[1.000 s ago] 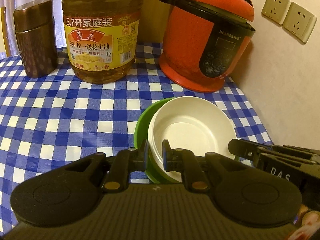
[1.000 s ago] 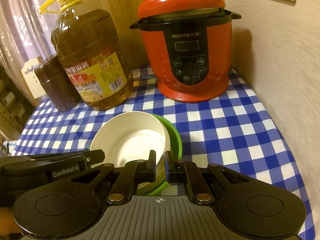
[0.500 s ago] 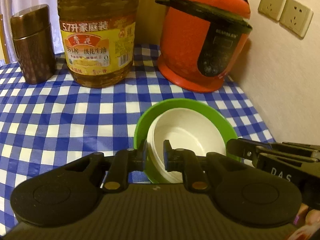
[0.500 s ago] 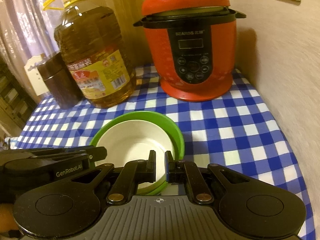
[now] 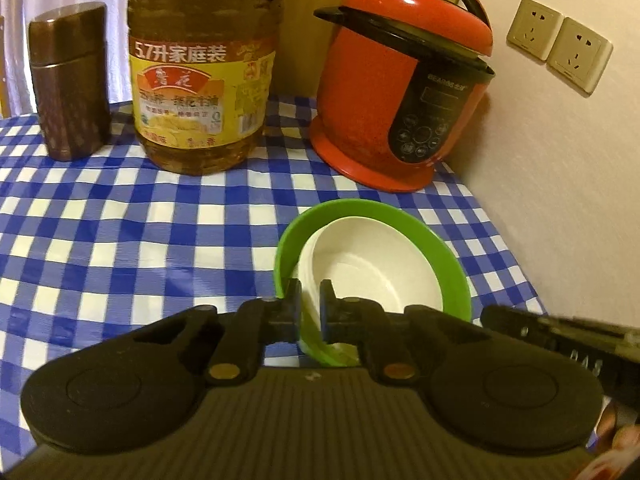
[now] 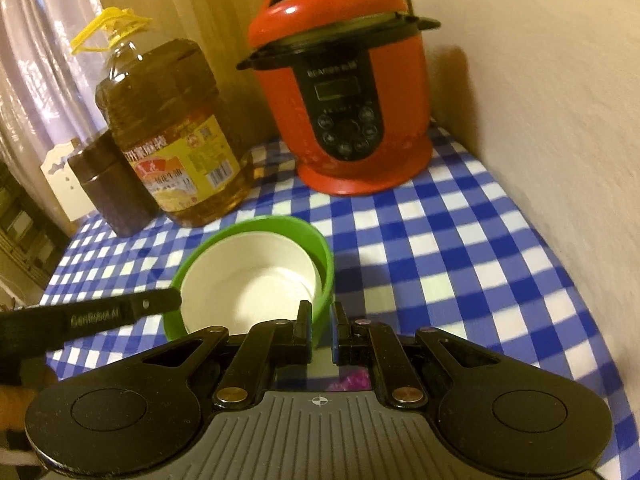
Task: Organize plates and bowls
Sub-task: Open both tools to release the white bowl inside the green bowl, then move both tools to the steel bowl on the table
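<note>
Left hand-held gripper (image 5: 310,304) pinches both bowl rims, I reckon steadying the stack; right hand-held gripper (image 6: 321,332) clamps green bowl (image 6: 320,256), white bowl (image 6: 248,276) nested inside.

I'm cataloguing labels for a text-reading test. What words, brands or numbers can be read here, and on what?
"5.7升家庭装": oil bottle, top of its yellow label.
"BEAROS": red pressure cooker, above its display; the characters after it are blurred.
"GenRobot.AI": side of the left gripper, blurred.
"DAS": side of the right gripper, partly cut off.
Smaller label print and barcode: unreadable.
</note>
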`<state>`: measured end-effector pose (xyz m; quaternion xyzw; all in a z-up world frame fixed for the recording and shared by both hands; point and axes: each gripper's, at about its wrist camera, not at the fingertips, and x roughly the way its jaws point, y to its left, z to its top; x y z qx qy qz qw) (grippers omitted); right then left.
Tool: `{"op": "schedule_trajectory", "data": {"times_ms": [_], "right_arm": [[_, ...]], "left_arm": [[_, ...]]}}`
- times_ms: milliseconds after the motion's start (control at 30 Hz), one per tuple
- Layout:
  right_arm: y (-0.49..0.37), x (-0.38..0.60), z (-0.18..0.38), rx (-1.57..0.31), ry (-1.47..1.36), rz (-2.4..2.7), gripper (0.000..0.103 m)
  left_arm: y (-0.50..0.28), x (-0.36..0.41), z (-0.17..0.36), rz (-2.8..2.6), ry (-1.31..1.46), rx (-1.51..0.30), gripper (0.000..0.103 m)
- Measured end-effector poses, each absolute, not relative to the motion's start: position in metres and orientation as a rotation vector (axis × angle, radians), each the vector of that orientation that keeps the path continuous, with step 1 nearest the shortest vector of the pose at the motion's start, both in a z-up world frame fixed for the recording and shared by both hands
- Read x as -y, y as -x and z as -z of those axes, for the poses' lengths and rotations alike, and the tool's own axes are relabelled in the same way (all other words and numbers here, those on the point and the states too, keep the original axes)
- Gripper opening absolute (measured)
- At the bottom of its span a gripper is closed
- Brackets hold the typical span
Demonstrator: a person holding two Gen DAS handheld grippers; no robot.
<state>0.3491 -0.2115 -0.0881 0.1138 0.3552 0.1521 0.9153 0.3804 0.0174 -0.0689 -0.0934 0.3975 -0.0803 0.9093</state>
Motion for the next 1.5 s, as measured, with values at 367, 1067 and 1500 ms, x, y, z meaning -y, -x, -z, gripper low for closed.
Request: {"op": "schedule_trajectory", "data": {"times_ms": [367,1067,1500], "right_arm": [[-0.340,0.211,0.091,-0.724,-0.241,-0.316,0.009],[-0.266,0.218,0.055,-0.730,-0.341,-0.335,0.056],[-0.155,0.210,0.039,-0.776,-0.334,-0.369,0.057]], "left_arm": [[-0.393,-0.002,0.072,0.156,0.093,-0.886,0.006],[-0.270,-0.027,0.016,0.085,0.228,-0.758,0.017],[-0.143,-0.042,-0.016,-0.014,0.228,-0.725,0.056]]}}
